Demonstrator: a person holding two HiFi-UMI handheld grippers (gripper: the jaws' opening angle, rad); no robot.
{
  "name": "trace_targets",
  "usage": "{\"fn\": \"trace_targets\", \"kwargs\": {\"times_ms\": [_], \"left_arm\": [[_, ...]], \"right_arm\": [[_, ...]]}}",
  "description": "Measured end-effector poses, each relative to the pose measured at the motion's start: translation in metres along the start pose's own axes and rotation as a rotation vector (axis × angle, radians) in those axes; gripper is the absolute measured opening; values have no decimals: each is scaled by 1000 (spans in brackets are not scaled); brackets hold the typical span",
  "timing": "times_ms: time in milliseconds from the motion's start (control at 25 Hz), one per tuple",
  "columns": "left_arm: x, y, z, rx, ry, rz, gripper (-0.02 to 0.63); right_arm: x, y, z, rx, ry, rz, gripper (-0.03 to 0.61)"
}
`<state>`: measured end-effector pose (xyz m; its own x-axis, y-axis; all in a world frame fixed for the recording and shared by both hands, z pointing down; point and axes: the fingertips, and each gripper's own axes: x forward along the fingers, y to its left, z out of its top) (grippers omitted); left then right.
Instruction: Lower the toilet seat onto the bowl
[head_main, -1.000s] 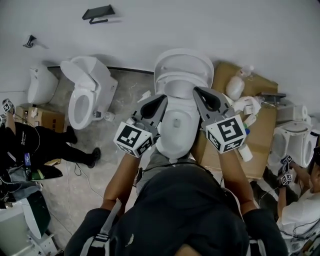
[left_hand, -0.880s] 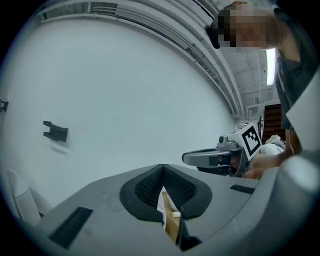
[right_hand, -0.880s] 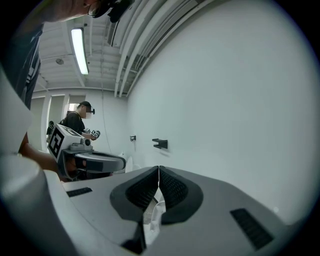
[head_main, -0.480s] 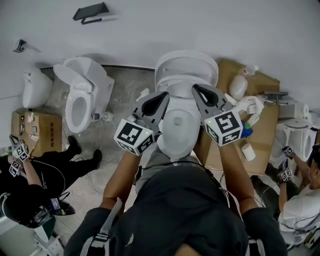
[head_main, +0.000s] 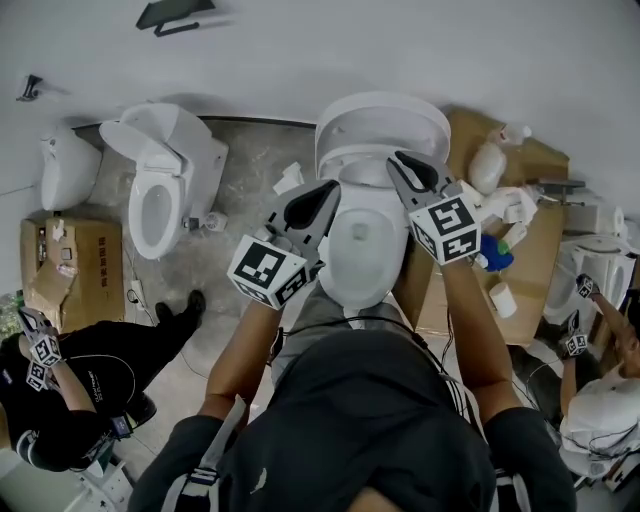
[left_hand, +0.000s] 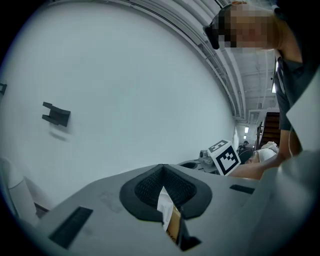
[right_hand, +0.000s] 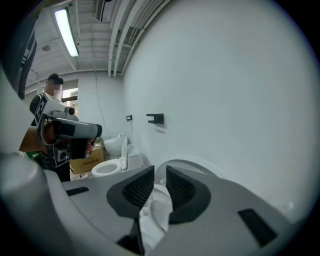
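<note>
A white toilet (head_main: 365, 250) stands in front of me against the wall, its lid (head_main: 380, 120) upright. The ring on top of the bowl (right_hand: 152, 212) shows below it; I cannot tell whether that ring is the seat. My right gripper (head_main: 398, 160) hovers at the lid's lower right edge. Its jaws have just been opening, and through the narrow gap (right_hand: 160, 172) I see only the bowl beyond, nothing gripped. My left gripper (head_main: 333, 187) hangs over the bowl's left rear, its pads (left_hand: 162, 167) meeting at the tips, empty.
A second toilet (head_main: 160, 195) with raised lid stands at left, beyond it another fixture (head_main: 65, 170) and a cardboard box (head_main: 60, 260). Cardboard (head_main: 525, 270) at right carries bottles (head_main: 488, 165) and a paper roll (head_main: 503, 300). People crouch at lower left (head_main: 70, 400) and right (head_main: 600, 400).
My right gripper has moved away from me toward the raised lid. The left gripper has shifted little in the picture. The person at left has moved down the view.
</note>
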<state>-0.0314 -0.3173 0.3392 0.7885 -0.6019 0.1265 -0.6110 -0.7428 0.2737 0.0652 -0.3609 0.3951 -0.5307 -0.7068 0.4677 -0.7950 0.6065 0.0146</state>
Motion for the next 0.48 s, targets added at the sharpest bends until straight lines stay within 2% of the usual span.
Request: {"fn": "trace_targets", "kwargs": {"times_ms": [80,480], "left_arm": [[-1,4,-3,-7,5,0,5],[-7,25,-22,-53,30,3,5]], "right_arm": [[10,-2,-9,4,31,7,85],[63,-15,-57,-41,193,-10,173]]}}
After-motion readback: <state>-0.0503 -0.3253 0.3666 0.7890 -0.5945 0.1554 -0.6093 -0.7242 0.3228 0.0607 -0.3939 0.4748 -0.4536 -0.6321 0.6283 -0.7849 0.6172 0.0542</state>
